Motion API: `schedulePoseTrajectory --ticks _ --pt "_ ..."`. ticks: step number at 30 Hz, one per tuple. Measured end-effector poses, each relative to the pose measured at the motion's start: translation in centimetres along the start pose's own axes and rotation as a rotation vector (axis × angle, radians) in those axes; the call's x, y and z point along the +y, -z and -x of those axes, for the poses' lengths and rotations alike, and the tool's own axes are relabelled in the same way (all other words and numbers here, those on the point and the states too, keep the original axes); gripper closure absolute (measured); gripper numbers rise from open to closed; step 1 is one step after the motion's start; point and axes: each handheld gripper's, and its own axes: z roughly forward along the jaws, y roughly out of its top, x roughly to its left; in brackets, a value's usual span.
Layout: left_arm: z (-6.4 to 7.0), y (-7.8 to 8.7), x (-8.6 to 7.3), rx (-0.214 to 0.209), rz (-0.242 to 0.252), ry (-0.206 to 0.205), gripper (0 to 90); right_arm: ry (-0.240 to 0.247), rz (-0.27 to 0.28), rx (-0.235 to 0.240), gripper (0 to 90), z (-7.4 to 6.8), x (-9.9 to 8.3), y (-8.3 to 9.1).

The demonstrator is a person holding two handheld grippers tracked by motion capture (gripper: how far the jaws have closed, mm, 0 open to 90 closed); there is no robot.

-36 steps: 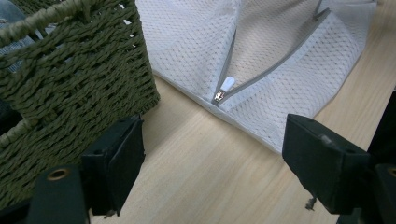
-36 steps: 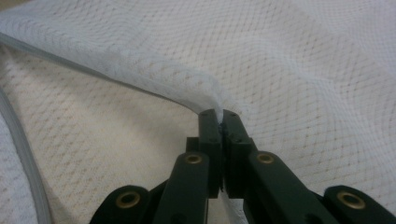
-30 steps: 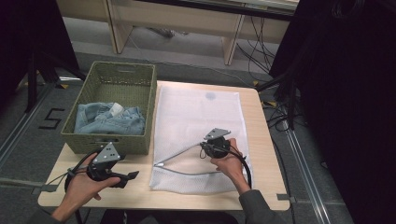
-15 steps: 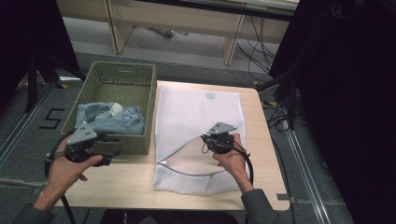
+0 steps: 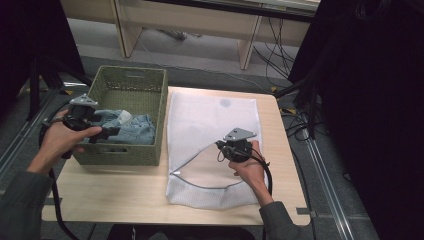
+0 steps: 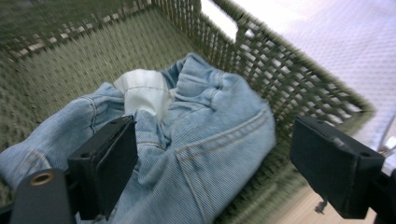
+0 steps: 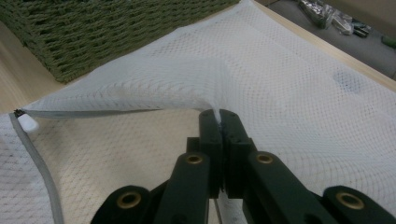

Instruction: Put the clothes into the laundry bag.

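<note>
Mesh laundry bag (image 5: 210, 130) pinched by right gripper (image 7: 219, 122), crumpled denim (image 6: 196, 140), woven basket (image 5: 150, 90)

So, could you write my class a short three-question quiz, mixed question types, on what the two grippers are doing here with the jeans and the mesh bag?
1. True or false: the right gripper has its fingers shut on the upper layer of the white mesh bag.
2. Where do the blue jeans lie? A) on the bare table B) in the green woven basket C) inside the mesh bag
3. Fill in: the left gripper hovers over the jeans with its fingers ____.

Key:
1. True; the layer is pinched and lifted, so the zipped mouth gapes.
2. B
3. open, one on either side of the denim, not yet closed on it.
</note>
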Motion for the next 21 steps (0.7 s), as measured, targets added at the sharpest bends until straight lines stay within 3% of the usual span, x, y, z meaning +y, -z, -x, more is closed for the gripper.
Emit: schedulePoseTrajectory --ticks 4,5,6,7,10,14,21 --pt "-0.6 -2.1 0.8 -0.035 -0.038 0.039 15.2 -0.006 -0.001 0.000 89.6 -0.2 -0.1 -0.1" --pt "-0.6 -2.5 1.0 -0.029 -0.061 0.031 17.6 -0.006 -0.008 0.002 89.6 -0.1 -0.1 -0.1" --pt "-0.7 -2.8 1.4 -0.025 -0.113 0.000 17.6 -0.006 -0.008 0.002 89.6 -0.1 -0.1 -0.1" --pt "-0.6 -3.2 1.6 -0.021 -0.118 -0.012 18.3 -0.004 -0.005 0.005 89.6 0.0 -0.1 -0.2" --pt "-0.4 -4.5 2.4 -0.064 -0.150 -0.018 21.3 -0.004 -0.007 0.007 89.6 -0.1 -0.1 -0.3" --pt "0.1 -5.7 3.2 -0.075 -0.183 -0.043 21.6 -0.006 -0.009 0.009 89.5 0.0 -0.2 -0.3" --pt "0.4 -7.8 3.8 -0.053 -0.247 -0.055 20.8 -0.006 -0.015 0.008 89.5 0.1 -0.4 -0.5"
